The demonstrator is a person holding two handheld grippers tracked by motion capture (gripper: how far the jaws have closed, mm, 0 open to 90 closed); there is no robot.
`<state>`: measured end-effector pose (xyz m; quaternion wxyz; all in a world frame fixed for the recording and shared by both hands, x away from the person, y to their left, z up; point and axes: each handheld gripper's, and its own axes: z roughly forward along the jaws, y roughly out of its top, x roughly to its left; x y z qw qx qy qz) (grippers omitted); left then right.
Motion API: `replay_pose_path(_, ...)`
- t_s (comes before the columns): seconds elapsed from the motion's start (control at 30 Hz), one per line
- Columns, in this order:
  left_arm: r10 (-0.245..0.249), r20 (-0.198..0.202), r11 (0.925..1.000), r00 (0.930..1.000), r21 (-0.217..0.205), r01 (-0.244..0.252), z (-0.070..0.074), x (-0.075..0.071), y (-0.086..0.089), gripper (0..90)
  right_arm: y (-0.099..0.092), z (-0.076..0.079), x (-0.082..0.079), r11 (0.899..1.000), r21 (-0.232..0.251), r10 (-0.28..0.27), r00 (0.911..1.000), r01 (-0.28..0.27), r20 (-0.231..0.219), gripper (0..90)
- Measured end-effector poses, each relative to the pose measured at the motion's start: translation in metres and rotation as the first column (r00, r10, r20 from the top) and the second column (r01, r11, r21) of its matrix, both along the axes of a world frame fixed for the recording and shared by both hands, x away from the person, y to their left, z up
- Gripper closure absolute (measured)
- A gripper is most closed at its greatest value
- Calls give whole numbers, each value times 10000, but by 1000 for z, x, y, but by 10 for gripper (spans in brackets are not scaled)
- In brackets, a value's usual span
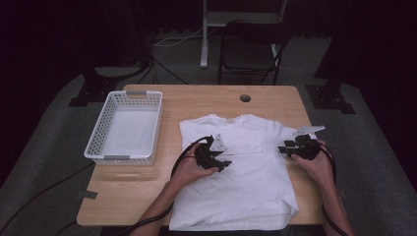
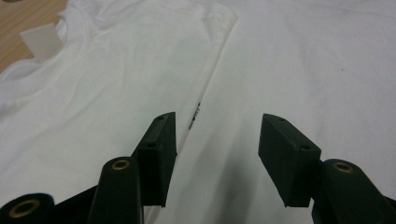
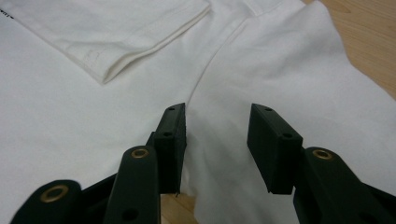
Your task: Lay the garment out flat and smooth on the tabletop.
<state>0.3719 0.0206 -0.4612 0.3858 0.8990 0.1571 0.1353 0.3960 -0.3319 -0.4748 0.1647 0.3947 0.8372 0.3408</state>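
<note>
- High view: white cotton T-shirt (image 1: 246, 182) lies flat on the light wooden table (image 1: 196, 98), collar toward the far edge, hem at the near edge, long axis running near-to-far. A sleeve is folded inward across the chest.
- Left gripper (image 1: 216, 158) rests over the shirt's middle, near the folded sleeve's edge. Left gripper view: black jaws stand apart, holding nothing; the folded edge (image 2: 219, 60) runs away from between them.
- Right gripper (image 1: 291, 150) sits at the shirt's right edge, beside the right sleeve. Right gripper view: jaws apart and empty, straddling the side of the shirt where bare table (image 3: 369, 42) shows past the cloth; folded sleeve cuff (image 3: 140, 51) lies ahead and to its left.
- White plastic lattice basket (image 1: 125, 125) stands at the far left corner, well apart from the shirt.
- Judgement: next fold turns on the right side; right gripper is nearer, cloth directly under its jaws.
</note>
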Motion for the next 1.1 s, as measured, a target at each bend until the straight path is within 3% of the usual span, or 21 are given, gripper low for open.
replay_pose_path(0.23,-141,25,9996,9999,226,140,1,8,-20,476,1,-4,-4,9999,131,12,10000,-12,-2,555)
replay_pose_path(0.77,-187,28,9998,9998,80,187,1,23,-57,483,4,-7,-14,9996,219,179,9998,-182,112,526)
replay_pose_path(1.1,-200,-252,9997,9995,138,204,-3,32,-77,511,2,-9,-18,9991,390,147,9996,-155,223,527)
